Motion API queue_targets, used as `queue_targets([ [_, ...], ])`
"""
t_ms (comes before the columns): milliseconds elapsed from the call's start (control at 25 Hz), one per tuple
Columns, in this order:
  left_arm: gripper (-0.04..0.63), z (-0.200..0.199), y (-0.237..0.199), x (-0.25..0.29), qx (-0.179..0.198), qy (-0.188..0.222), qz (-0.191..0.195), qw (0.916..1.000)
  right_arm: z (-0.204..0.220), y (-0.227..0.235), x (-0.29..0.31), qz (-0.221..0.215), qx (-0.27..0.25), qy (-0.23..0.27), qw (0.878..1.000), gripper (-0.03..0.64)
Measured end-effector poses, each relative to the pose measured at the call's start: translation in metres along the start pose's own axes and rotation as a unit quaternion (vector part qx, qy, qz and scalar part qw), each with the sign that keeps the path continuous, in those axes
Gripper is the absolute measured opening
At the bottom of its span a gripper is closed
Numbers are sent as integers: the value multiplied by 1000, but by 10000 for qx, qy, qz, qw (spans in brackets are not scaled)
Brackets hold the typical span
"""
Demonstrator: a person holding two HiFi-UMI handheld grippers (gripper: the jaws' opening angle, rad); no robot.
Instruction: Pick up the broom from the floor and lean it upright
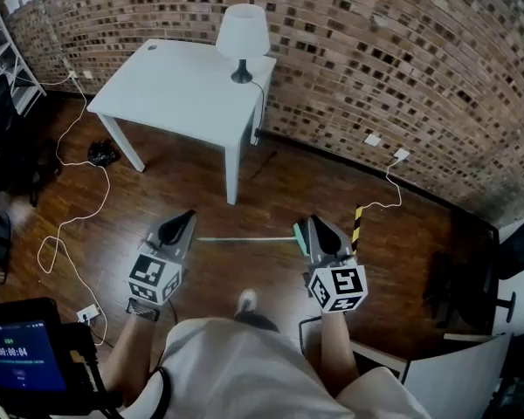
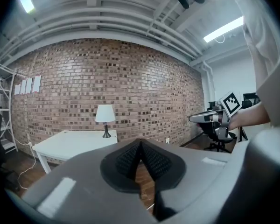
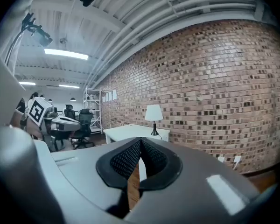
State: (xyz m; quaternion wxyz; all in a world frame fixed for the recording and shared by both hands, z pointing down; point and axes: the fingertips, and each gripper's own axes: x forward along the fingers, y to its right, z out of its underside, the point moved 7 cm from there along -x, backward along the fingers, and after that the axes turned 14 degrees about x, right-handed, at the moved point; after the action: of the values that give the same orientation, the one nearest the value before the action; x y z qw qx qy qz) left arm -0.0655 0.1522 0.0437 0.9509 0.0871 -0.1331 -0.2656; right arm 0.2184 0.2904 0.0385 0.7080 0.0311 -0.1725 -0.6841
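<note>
1. On the dark wood floor (image 1: 271,190), just ahead of the person's feet, the broom (image 1: 244,238) lies flat. Its thin pale handle runs crosswise between the two grippers, and its greenish head end sits by the right one, partly hidden behind it.
2. The left gripper (image 1: 180,227) hangs above the handle's free end with its jaws pressed together and nothing between them. Its own view shows only the table (image 2: 70,143) and lamp (image 2: 105,115) past the meeting tips.
3. The right gripper (image 1: 318,230) is likewise closed tight and empty, held over the head end.
4. The step in hand looks like the approach: nothing is gripped, and the broom is not yet off the floor.
5. The next move likely calls for spreading a pair of jaws, tipping that gripper down to the handle and pinching it — then raising the broom toward the brick wall (image 1: 402,68) or the table to lean it.
</note>
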Motion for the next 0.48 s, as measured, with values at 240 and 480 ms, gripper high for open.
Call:
queue_targets([
  [240, 0, 7, -21, 27, -90, -207, 5, 9997, -10, 8, 42, -180, -34, -190, 9997, 14],
  [480, 0, 15, -46, 41, -122, -111, 251, 9995, -13, -6, 63, -28, -91, -111, 9999, 12],
])
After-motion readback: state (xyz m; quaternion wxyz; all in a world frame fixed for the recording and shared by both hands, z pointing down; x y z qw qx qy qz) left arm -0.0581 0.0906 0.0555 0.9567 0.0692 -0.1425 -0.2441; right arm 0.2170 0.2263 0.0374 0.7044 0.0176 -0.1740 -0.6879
